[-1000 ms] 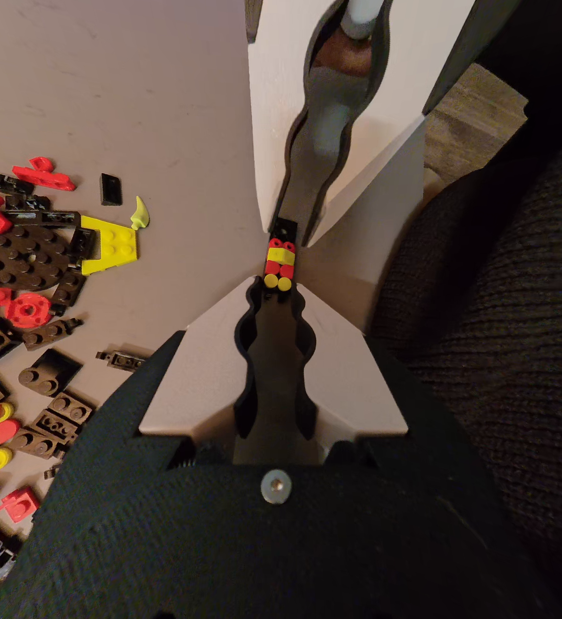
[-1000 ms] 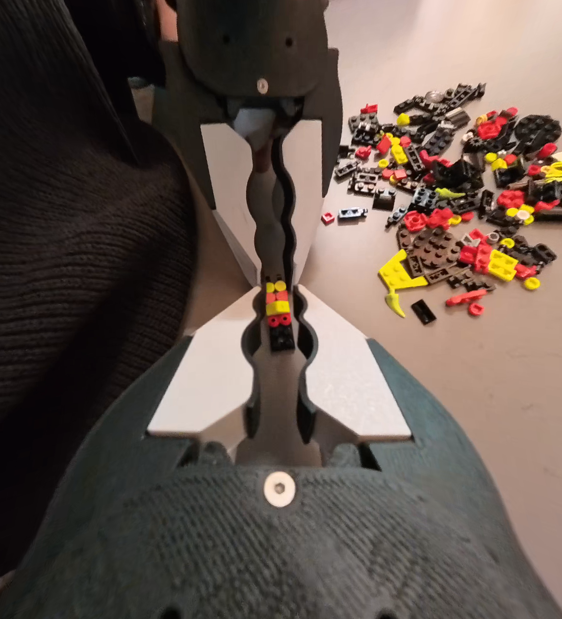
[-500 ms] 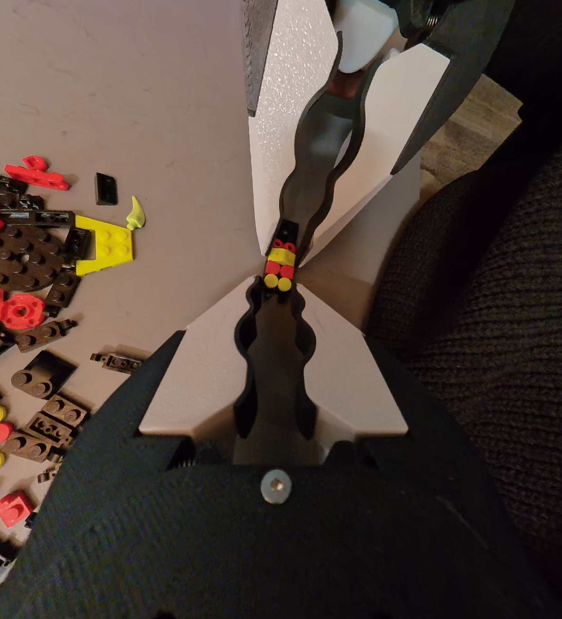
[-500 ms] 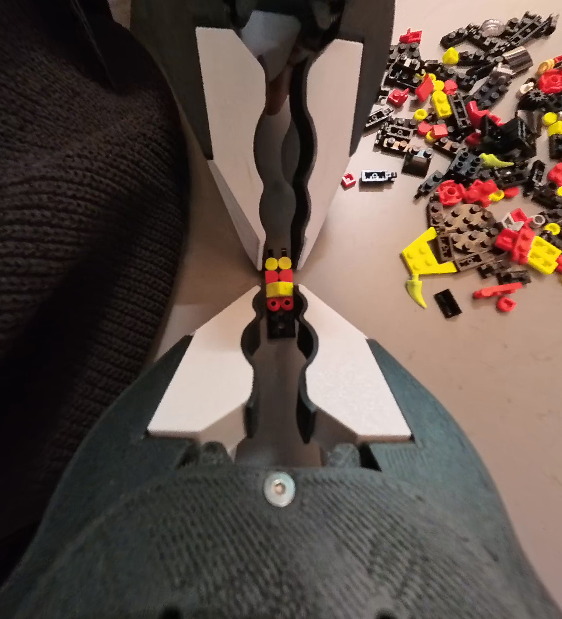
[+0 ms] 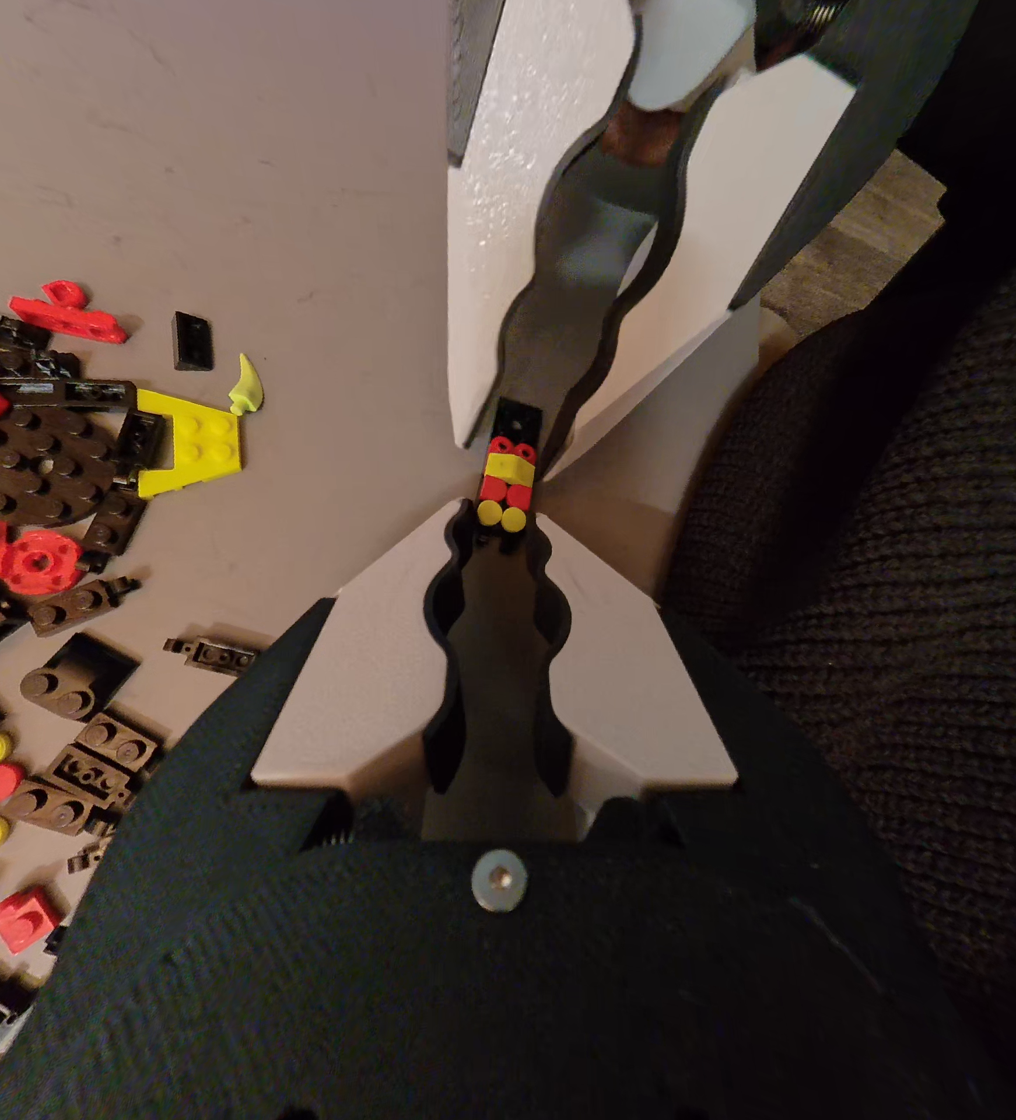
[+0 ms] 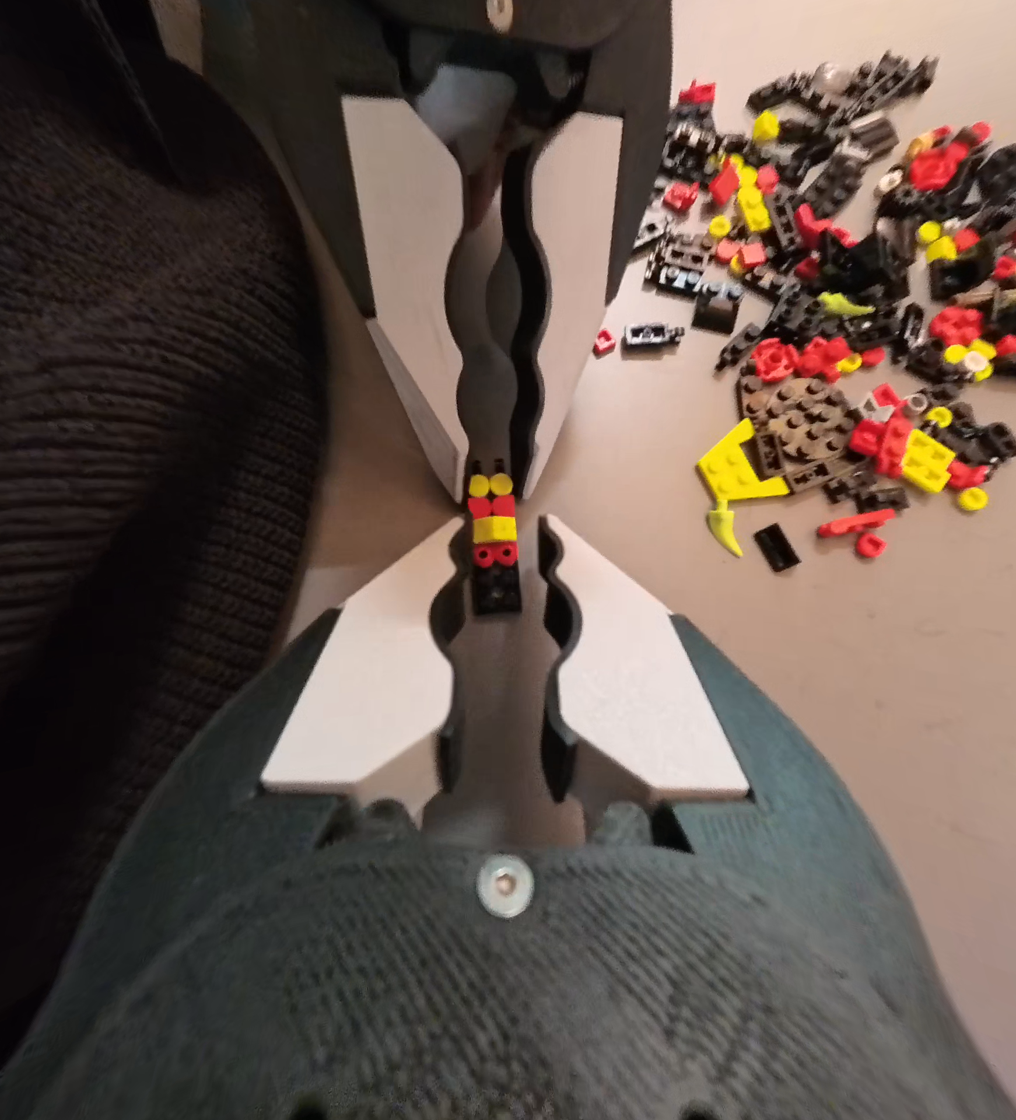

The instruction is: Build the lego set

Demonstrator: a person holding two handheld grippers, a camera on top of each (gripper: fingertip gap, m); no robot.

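A small lego assembly is a narrow black plate topped with yellow and red pieces. It hangs above the table between the two grippers, which face each other tip to tip. My left gripper is shut on the end with the two yellow round studs. My right gripper is shut on the bare black end of the same assembly. The right gripper shows at the top of the left wrist view. The left gripper shows at the top of the right wrist view.
A pile of loose black, red and yellow pieces lies on the beige table, also in the left wrist view. A yellow wedge plate lies at its near edge. Dark knitted clothing fills the other side.
The two grippers have drawn closer together on the assembly, and the other gripper looms larger in each view. The pile has shifted slightly in both views. The hold on the assembly is unchanged.
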